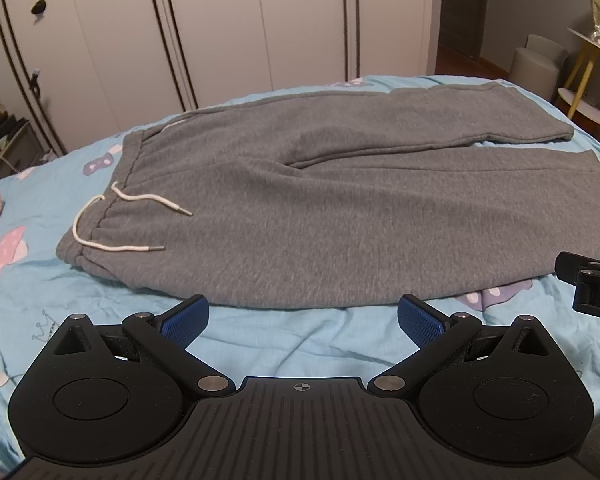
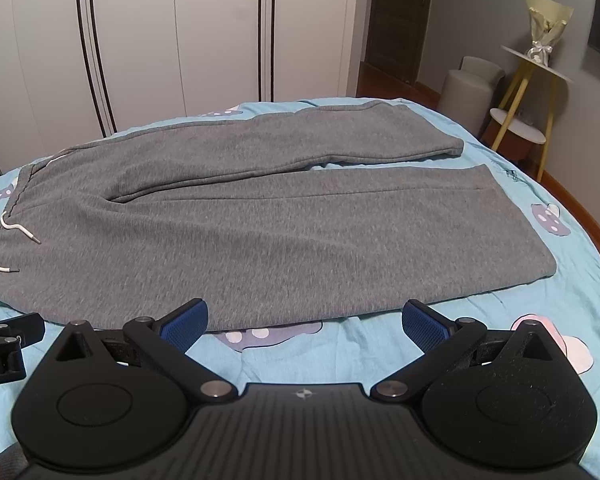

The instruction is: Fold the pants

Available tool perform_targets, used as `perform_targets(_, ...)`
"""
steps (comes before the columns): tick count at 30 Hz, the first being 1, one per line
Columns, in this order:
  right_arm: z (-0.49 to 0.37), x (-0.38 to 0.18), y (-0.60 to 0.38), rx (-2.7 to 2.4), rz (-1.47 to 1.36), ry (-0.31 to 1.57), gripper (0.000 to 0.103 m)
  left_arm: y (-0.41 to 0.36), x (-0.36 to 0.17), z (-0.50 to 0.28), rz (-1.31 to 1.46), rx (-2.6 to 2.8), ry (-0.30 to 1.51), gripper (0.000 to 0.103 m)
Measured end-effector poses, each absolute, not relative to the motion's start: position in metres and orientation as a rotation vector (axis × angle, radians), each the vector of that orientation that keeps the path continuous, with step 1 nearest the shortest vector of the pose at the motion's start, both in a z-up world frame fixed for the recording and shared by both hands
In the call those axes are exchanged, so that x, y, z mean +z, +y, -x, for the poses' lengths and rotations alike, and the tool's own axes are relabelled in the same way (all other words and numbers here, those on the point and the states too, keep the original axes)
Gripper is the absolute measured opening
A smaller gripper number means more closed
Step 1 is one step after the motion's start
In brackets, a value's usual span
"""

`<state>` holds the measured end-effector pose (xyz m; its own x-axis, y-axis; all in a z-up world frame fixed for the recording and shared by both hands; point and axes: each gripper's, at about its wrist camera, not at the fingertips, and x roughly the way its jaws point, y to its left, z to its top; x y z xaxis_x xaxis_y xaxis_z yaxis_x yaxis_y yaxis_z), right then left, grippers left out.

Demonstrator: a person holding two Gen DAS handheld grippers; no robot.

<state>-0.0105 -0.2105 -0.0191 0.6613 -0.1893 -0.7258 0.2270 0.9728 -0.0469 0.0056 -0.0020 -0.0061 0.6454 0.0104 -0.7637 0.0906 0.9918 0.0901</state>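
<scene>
Grey sweatpants (image 1: 300, 208) lie flat on the light blue bedsheet (image 1: 100, 320), waistband with white drawstring (image 1: 112, 220) at the left, both legs stretching right. They also show in the right wrist view (image 2: 240, 232). My left gripper (image 1: 302, 320) is open and empty, just in front of the near edge of the pants by the waist half. My right gripper (image 2: 304, 322) is open and empty, just in front of the near leg's edge. The right gripper's body shows at the left wrist view's right edge (image 1: 592, 280); the left gripper's body shows in the right wrist view (image 2: 8, 344).
White wardrobe doors (image 1: 220, 28) stand behind the bed. A yellow-legged side table (image 2: 532, 92) with a bouquet (image 2: 546, 24) and a grey stool (image 2: 466, 88) stand at the right. A cluttered shelf (image 1: 4, 140) is at the far left. The sheet (image 2: 560, 240) has mushroom prints.
</scene>
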Motion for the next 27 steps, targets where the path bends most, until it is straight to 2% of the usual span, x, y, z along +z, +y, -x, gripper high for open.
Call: perform_targets(27, 0.0106, -0.0185, -0.2118, -0.237, -0.055, 0.814, 0.103, -0.0053, -0.0066, -0.0081, -0.129, -0.050, 0.877, 0.103)
